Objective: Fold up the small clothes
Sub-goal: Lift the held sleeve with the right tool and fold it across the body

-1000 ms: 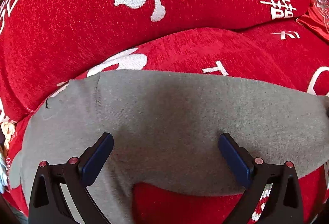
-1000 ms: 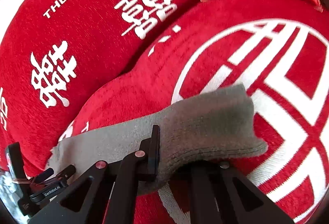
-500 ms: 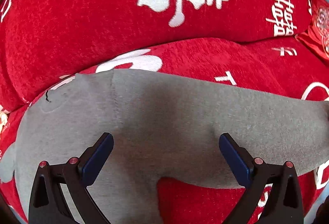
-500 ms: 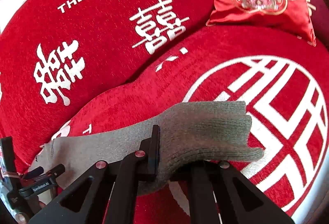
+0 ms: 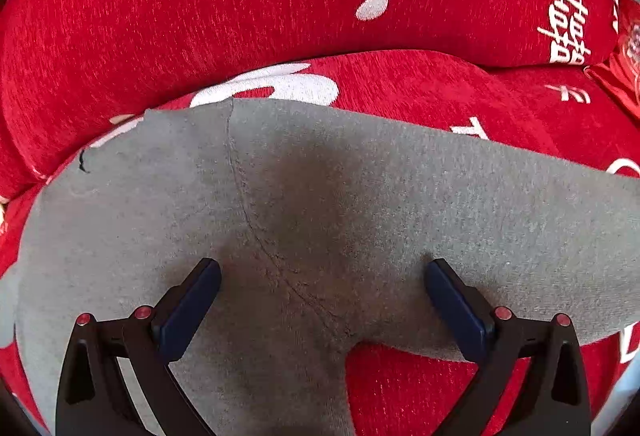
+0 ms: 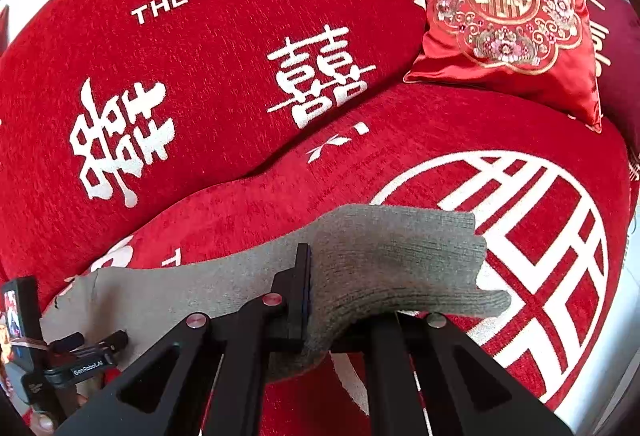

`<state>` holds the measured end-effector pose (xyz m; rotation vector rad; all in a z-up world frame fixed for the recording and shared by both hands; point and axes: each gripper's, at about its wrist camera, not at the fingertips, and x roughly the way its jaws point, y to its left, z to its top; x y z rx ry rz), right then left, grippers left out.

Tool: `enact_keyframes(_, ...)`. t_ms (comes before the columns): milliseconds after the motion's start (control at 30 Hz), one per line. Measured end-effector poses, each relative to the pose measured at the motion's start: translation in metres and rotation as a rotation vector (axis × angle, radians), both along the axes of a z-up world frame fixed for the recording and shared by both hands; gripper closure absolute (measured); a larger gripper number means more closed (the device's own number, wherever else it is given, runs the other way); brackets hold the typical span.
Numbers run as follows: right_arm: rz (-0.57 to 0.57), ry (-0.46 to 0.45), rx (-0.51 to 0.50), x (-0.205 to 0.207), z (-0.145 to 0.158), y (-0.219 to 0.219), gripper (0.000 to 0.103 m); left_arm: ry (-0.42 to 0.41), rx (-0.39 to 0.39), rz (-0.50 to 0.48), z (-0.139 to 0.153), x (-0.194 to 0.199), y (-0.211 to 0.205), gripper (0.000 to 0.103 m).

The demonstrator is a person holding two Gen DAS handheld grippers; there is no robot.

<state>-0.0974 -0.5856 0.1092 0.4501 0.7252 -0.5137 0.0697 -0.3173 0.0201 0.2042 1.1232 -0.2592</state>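
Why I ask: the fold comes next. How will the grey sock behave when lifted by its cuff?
Probably floppy: the grey sock droops over the shut right tool. Likely light, thin knit. Its foot end may drag on the red cover.

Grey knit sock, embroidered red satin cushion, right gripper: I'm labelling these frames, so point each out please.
Grey knit sock [image 6: 400, 252]: right wrist view, on its ribbed cuff.
Embroidered red satin cushion [image 6: 504, 7]: right wrist view, on the gold medallion.
Right gripper [image 6: 320, 300]: right wrist view, between its shut fingertips, clamping the sock.

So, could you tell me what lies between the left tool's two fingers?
Only the grey knitted sock, lying under the open fingers; the left wrist view shows it.
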Motion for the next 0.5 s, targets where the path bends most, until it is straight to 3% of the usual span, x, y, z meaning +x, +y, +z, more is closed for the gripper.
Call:
enact_keyframes(300, 0.034, -0.019, -0.061, 0.008, 0.031, 0.030, 0.098, -0.033, -0.050, 0.010, 0.019, -0.008, 0.024, 0.000)
enact_keyframes(500, 0.119, -0.072, -0.119, 0.026, 0.072, 0.083, 0.098, -0.067, -0.061, 0.036, 0.028, -0.015, 0.069, 0.000)
